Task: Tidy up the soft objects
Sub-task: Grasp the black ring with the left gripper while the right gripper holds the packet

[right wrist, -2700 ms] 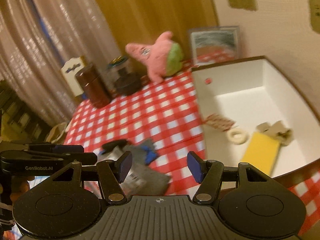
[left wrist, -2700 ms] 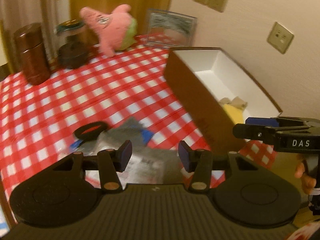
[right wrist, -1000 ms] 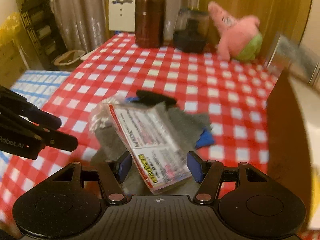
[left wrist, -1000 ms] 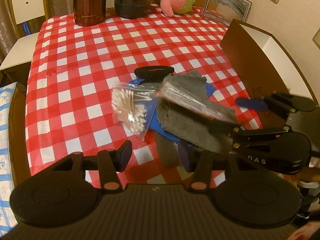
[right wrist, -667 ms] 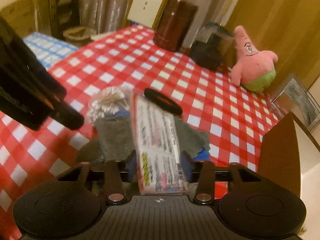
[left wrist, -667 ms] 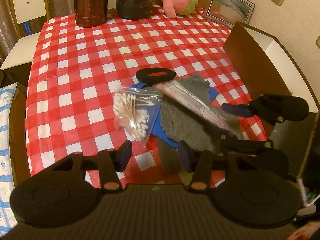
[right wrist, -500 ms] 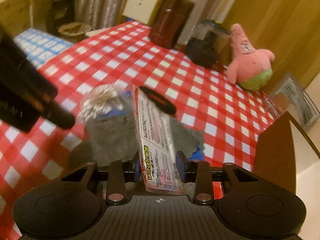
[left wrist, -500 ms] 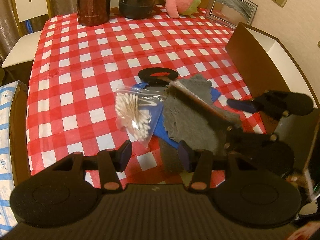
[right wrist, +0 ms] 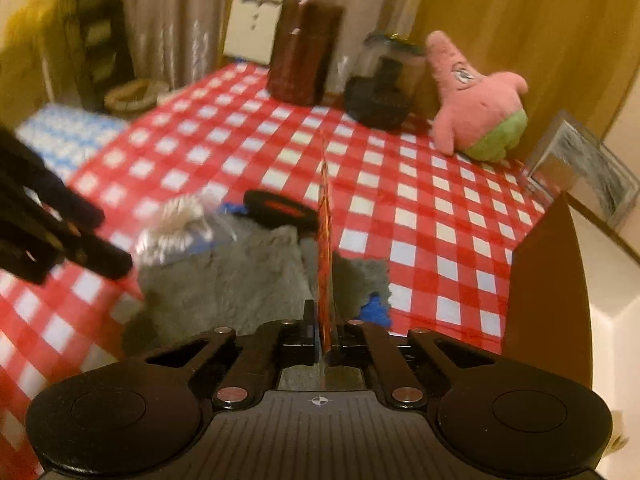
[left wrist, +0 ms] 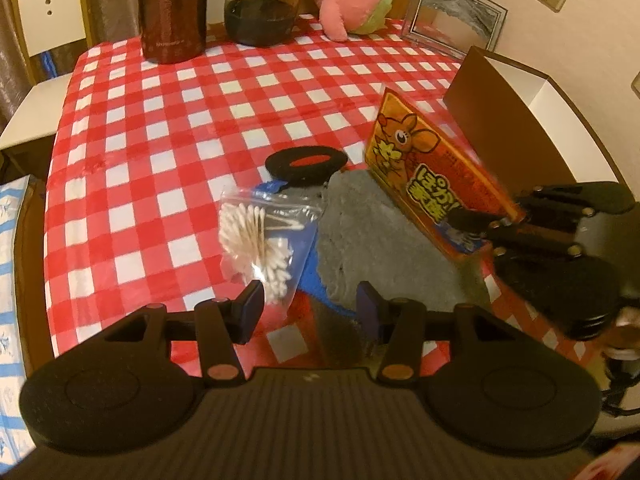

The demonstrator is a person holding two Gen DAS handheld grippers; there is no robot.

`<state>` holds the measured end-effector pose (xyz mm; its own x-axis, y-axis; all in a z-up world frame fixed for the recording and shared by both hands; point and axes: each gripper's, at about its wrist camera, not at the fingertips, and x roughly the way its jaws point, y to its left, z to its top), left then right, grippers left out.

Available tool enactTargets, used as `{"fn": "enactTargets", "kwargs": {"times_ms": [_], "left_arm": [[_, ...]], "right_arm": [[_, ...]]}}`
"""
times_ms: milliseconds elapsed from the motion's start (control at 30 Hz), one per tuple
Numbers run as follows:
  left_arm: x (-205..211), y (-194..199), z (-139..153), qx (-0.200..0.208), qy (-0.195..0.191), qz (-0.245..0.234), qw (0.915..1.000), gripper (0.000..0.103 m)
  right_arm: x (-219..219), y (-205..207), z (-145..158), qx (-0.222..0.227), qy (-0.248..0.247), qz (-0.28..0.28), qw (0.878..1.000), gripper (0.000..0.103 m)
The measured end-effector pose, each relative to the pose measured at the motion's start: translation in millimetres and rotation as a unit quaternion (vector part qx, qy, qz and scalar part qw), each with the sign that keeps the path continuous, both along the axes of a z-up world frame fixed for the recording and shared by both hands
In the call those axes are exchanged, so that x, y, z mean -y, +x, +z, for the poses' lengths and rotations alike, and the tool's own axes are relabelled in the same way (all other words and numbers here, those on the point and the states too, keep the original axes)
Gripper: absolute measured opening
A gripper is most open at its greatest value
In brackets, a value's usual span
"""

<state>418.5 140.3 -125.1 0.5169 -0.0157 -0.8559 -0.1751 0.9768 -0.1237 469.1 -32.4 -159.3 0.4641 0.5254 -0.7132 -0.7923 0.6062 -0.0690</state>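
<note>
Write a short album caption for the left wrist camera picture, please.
Right gripper pinches an orange packet above the grey cloth; cotton swab bag waits on the checked tablecloth.

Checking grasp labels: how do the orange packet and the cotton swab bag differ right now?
The orange packet is pinched by the right gripper and lifted on edge; the cotton swab bag lies flat on the tablecloth, untouched. The packet is opaque with cartoon print; the bag is clear, swabs visible. The packet stands over the grey cloth; the bag lies beside it. Both are thin plastic pouches.
</note>
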Motion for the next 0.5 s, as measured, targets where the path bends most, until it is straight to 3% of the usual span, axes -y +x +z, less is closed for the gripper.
{"fn": "enactTargets", "kwargs": {"times_ms": [200, 500], "left_arm": [[3, 20, 2, 0.016, 0.012, -0.028, 0.9994, 0.048], [3, 74, -13, 0.026, 0.053, -0.081, 0.9949, 0.047]], "right_arm": [[19, 14, 26, -0.023, 0.052, -0.048, 0.997, 0.002], [30, 51, 33, -0.037, 0.070, -0.104, 0.991, 0.002]]}}
